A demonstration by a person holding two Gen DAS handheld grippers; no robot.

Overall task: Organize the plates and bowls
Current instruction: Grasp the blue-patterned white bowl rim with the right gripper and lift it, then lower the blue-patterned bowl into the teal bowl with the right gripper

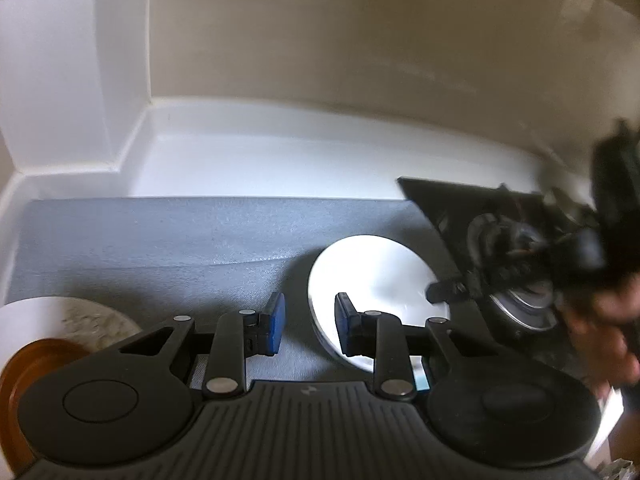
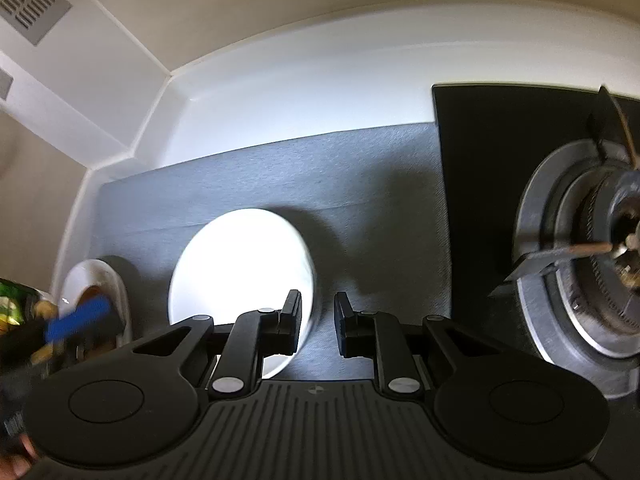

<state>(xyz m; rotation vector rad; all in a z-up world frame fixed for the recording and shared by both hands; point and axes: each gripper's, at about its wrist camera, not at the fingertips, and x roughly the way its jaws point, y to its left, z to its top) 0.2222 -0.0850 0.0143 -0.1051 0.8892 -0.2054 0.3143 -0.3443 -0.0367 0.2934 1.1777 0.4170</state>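
White countertop [image 2: 304, 96] with a raised white lip runs into a corner under cream walls, and a grey textured mat [image 2: 360, 184] covers most of its working area. At the mat's right edge sits a black glass gas hob [image 2: 476, 152] with a silver burner ring [image 2: 536, 216] and black pan supports. A grey slotted vent [image 2: 28, 0] is set in the wall at upper left. No readable writing or brand shows; only a small round emblem marks each gripper body.

A round white ceramic plate [image 2: 240, 276] lies flat on the mat. Left of it stands a white bowl [image 2: 116, 292], with a brown glossy bowl [image 1: 24, 368] near it in the left wrist view.

The right gripper [image 2: 318, 328] hovers over the plate's right rim, its fingers narrowly parted and clasping nothing. The left gripper [image 1: 310, 328], with blue pads [image 1: 276, 320], hangs just left of the plate over bare mat, fingers apart and empty. A blurred hand [image 1: 600, 332] shows at the right.
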